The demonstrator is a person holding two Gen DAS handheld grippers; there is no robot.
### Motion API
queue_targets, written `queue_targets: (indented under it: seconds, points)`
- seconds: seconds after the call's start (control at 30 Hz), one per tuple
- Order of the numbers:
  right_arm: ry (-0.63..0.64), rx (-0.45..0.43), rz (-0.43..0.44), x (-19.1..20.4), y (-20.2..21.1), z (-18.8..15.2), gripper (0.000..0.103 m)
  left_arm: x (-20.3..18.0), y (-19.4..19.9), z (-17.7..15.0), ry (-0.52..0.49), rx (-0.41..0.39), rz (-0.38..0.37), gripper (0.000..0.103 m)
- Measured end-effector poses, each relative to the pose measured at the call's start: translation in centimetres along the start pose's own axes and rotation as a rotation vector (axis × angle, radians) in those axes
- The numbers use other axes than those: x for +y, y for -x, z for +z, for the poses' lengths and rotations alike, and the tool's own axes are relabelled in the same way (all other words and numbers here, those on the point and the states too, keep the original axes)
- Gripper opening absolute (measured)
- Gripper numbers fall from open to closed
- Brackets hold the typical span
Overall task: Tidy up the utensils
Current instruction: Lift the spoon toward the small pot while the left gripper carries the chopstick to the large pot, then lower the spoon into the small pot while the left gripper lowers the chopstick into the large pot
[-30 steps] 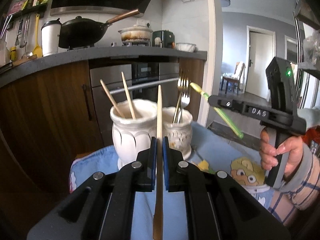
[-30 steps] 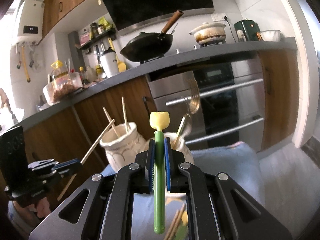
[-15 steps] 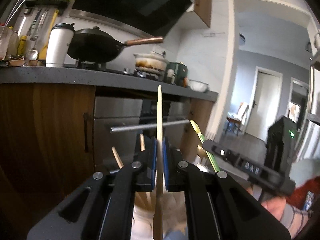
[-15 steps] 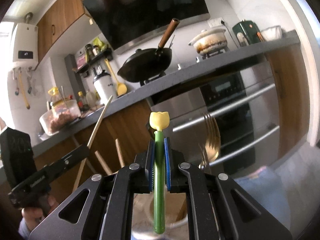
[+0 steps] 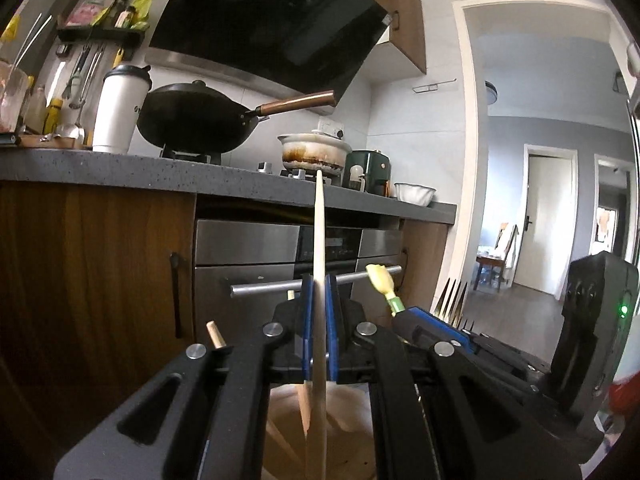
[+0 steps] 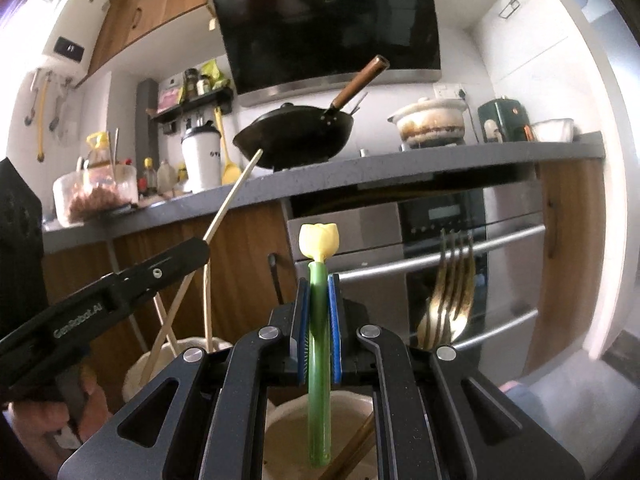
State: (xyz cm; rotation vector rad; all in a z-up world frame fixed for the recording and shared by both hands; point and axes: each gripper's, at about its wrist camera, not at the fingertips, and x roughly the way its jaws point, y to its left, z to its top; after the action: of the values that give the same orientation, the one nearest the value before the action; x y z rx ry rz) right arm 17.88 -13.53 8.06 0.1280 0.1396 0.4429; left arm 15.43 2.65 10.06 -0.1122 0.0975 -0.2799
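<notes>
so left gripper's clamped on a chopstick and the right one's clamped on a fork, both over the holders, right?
Not quite. The right gripper is shut on a green stick with a yellow tulip tip, not a fork; the right wrist view shows it. The fork stands free in the holder beyond. The left gripper is shut on the chopstick, as you said.

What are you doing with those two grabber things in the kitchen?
A person is sorting utensils into cups. The left gripper is shut on a wooden chopstick and holds it upright over the big white cup, which already has chopsticks in it. The right gripper is shut on a green stick with a yellow tulip top, held above the smaller cup where the forks stand. Neither has been let go yet.
</notes>
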Motion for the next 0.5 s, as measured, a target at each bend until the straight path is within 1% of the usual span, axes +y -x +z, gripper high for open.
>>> queue_targets:
  seconds: [0.13,0.27,0.5]
  points:
    - [0.036,0.027,-0.012,0.5,-0.5,-0.8,0.010,0.0,0.5,-0.3,-0.013,0.009,-0.002,0.006]
    - [0.044,0.047,-0.019,0.6,-0.3,-1.2,0.010,0.0,1.5,-1.2,-0.034,0.013,0.001,0.006]
    - [0.056,0.087,-0.028,0.6,1.1,-1.9,0.010,0.7,3.2,-2.2,-0.006,0.046,-0.006,0.006]
